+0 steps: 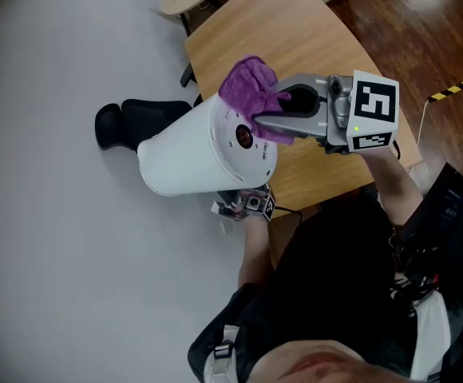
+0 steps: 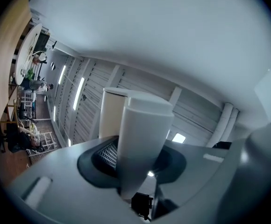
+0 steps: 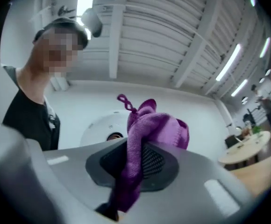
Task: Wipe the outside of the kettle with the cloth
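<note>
The right claw [image 1: 283, 102] pinches a fuzzy purple cloth [image 1: 246, 86] at the base of the tilted white cylindrical kettle [image 1: 191, 154], its handle [image 2: 142, 129] gripped by the left claw [image 2: 140, 160].

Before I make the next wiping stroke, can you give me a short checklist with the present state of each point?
1. The cloth is clamped in the right gripper: ok, the jaws are shut on it.
2. The left gripper holds the kettle: ok, its white handle sits between the jaws.
3. The kettle is clear of the table: ok, it is held up and tilted, with its base towards the head view.
4. The cloth meets the kettle's outside: ok, at the edge of the base.
5. The lid is closed: cannot tell, the top faces away.
</note>
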Tool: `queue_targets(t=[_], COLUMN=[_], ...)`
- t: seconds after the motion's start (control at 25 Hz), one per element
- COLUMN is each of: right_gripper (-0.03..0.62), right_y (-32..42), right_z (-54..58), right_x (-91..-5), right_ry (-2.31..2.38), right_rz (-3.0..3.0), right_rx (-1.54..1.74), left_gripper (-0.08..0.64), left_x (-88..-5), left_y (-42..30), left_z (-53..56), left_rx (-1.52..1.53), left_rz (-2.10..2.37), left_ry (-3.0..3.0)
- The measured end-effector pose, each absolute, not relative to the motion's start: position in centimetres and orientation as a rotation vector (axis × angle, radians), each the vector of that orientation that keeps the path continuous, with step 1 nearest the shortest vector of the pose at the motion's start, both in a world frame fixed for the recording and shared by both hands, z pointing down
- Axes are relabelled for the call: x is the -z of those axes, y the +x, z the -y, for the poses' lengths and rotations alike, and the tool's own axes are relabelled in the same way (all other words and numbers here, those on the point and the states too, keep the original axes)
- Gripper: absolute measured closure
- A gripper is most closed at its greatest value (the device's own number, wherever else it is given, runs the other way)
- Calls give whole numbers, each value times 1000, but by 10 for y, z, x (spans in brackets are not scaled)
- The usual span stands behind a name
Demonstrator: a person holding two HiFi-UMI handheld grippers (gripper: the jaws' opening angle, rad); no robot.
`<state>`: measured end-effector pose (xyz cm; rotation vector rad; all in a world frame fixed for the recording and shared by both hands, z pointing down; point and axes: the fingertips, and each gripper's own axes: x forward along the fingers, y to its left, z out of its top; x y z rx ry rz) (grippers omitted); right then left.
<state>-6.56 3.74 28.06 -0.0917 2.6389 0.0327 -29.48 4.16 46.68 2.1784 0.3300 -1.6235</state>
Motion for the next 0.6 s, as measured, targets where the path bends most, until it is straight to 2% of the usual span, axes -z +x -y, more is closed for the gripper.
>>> queue_targets(t=[0.12, 0.36, 0.52, 0.6], right_gripper=[534, 534, 534, 534], right_y=[-51, -61, -62, -69], right_z=[-24, -106, -42, -5], right_x=[-282, -241, -269, -304], right_ry=[-197, 280, 185, 107], right_rz=[-2575, -2567, -2515, -2550], right_rx=[-158, -58, 71, 244], left_gripper=[499, 499, 499, 499], left_x=[-473, -475, -482, -482], left_y=[-301, -294, -294, -302], left_z=[-41, -44, -47, -46], left_rx=[1628, 1584, 1602, 1632], left_rz=[-299, -307, -292, -248], left_ry=[2176, 2209, 2232, 2230])
